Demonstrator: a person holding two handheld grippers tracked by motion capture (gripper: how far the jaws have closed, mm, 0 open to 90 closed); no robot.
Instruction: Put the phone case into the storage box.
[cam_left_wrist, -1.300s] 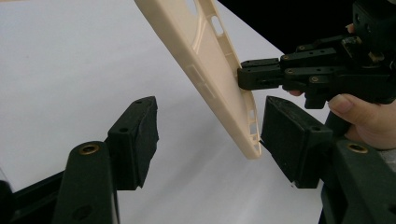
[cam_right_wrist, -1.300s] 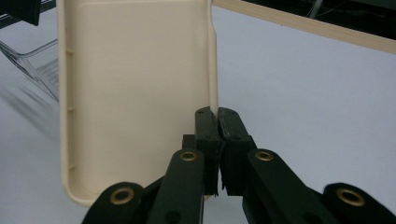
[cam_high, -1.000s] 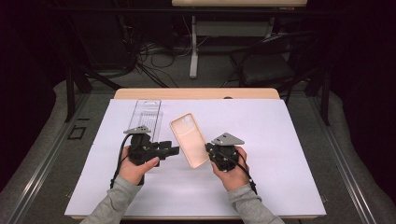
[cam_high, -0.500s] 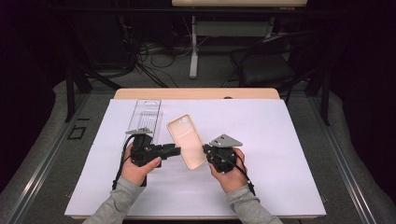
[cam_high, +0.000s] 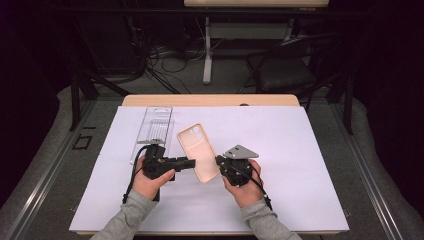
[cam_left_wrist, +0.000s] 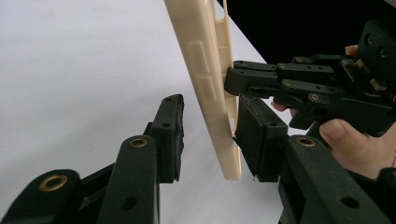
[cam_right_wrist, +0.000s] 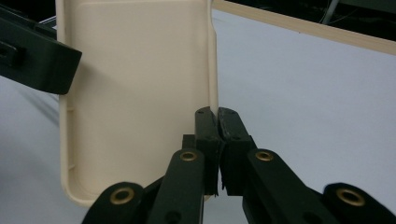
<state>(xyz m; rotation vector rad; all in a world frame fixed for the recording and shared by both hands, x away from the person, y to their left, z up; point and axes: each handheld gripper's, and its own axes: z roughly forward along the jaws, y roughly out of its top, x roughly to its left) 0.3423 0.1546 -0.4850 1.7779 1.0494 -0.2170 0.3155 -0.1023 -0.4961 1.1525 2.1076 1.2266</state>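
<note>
We see the right gripper (cam_high: 218, 161) pinching the case (cam_high: 199, 152) at its 3 o'clock edge above the desk (cam_high: 310, 150), while the left gripper (cam_left_wrist: 205, 135) jaws have been closing around its 9 o'clock edge, one pad not touching.

Phone case (cam_high: 199, 152): cream-coloured, rigid, with a camera cut-out at its far corner and button slots along one long edge (cam_left_wrist: 205, 70). It is empty, hollow side (cam_right_wrist: 135, 93) upward, lifted off the white table sheet and tilted. It sits near the table's middle, its length running obliquely from far-left to near-right.
</note>
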